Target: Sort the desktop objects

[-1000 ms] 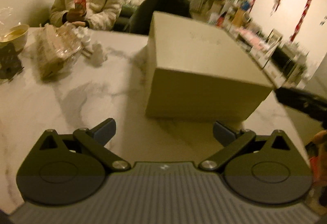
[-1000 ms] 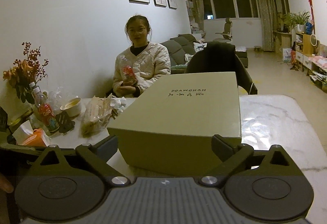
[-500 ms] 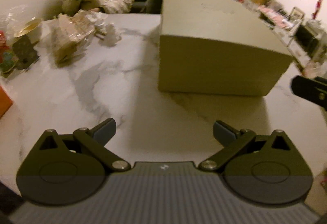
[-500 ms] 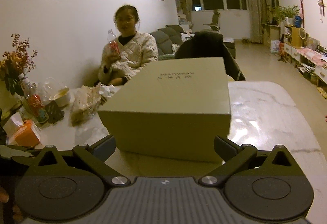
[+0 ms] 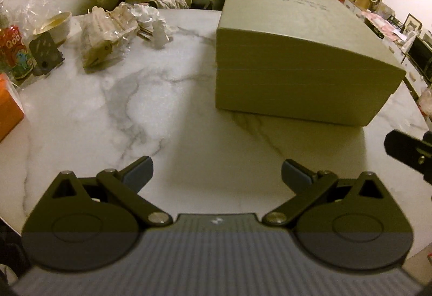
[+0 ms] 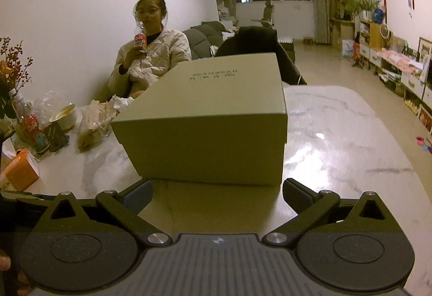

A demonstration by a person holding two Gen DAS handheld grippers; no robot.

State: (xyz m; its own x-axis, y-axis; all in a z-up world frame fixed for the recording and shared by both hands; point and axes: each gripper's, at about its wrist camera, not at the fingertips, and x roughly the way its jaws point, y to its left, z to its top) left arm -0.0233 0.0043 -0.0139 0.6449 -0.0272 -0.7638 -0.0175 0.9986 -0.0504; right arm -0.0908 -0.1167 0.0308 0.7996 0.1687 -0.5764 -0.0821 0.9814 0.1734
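Observation:
A large closed beige cardboard box (image 5: 302,53) stands on the white marble table (image 5: 113,107); it also shows in the right wrist view (image 6: 210,128). My left gripper (image 5: 216,174) is open and empty, above bare table in front of the box's left near corner. My right gripper (image 6: 216,193) is open and empty, just short of the box's near face. One finger of the right gripper shows at the right edge of the left wrist view (image 5: 407,153).
At the table's far left lie a crumpled plastic food bag (image 5: 108,31), white tissues (image 5: 151,15), a bowl (image 5: 54,26), a drink bottle (image 5: 16,53), a dark card stand (image 5: 46,53) and an orange tissue box (image 5: 8,109). A seated person (image 6: 151,53) drinks behind the table.
Both grippers have drawn back from the box and stayed open. The left view has swung left, showing more table. The person has raised her bottle to her mouth.

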